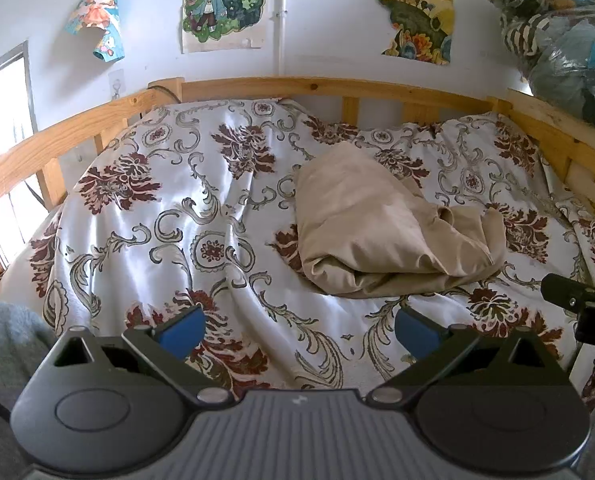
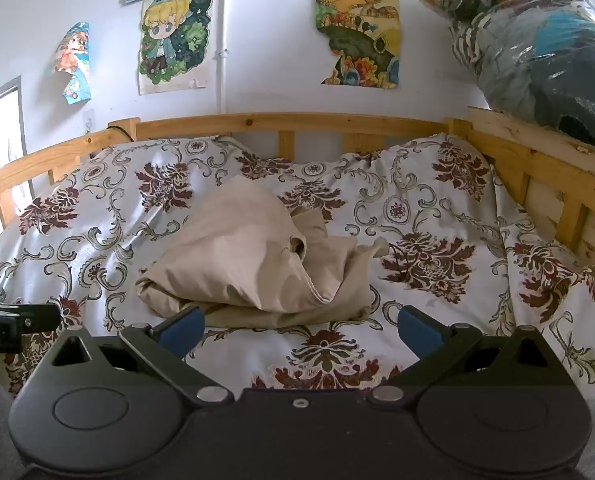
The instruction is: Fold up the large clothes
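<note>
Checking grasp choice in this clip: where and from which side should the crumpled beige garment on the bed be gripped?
Probably the loose corner flap at the right end of the beige garment, near. It sticks out free of the bunched mass, so the right hand-held gripper, jaws open, can pinch a single layer coming from the near right side. The near edge is thick stacked folds, harder to separate.

Bagged bundle (image 1: 569, 40) cut off (upper right edge).
</note>
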Motion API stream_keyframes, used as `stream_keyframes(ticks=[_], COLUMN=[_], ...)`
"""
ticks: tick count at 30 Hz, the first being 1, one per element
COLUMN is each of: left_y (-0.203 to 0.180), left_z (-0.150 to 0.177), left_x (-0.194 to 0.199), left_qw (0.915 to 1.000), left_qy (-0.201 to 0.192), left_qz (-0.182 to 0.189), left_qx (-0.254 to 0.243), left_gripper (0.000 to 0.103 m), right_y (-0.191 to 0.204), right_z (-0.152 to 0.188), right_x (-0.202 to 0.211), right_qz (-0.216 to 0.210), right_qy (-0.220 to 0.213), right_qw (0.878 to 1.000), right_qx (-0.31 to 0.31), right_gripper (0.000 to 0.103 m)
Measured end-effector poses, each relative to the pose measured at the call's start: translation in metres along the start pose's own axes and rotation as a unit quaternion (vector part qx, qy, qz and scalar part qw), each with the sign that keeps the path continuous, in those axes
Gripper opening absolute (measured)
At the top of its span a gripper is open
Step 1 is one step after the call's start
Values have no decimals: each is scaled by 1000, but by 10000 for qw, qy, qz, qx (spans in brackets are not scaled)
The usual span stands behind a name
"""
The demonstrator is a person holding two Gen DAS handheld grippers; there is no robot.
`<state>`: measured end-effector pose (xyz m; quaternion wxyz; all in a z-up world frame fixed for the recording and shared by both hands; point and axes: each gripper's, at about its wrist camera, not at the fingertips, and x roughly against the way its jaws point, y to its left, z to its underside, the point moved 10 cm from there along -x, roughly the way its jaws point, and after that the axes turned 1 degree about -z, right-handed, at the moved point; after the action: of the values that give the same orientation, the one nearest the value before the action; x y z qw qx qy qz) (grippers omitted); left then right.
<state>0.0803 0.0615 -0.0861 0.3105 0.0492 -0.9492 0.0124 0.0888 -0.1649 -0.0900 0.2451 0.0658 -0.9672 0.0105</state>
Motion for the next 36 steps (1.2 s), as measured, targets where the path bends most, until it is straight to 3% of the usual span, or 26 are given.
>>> stream_keyframes(ticks=[36], left_y=[-1], left_z=[0], left_x=[1], left_qw=[10000], left_qy=[-58], left_qz=[11], left_qx=[33], left_gripper=[102], right_y=[-2], right_z=[0], right_x=[0], right_qz=[51], right_qy=[32], right_qw=[9998], right_qx=[-201], right_gripper=[102])
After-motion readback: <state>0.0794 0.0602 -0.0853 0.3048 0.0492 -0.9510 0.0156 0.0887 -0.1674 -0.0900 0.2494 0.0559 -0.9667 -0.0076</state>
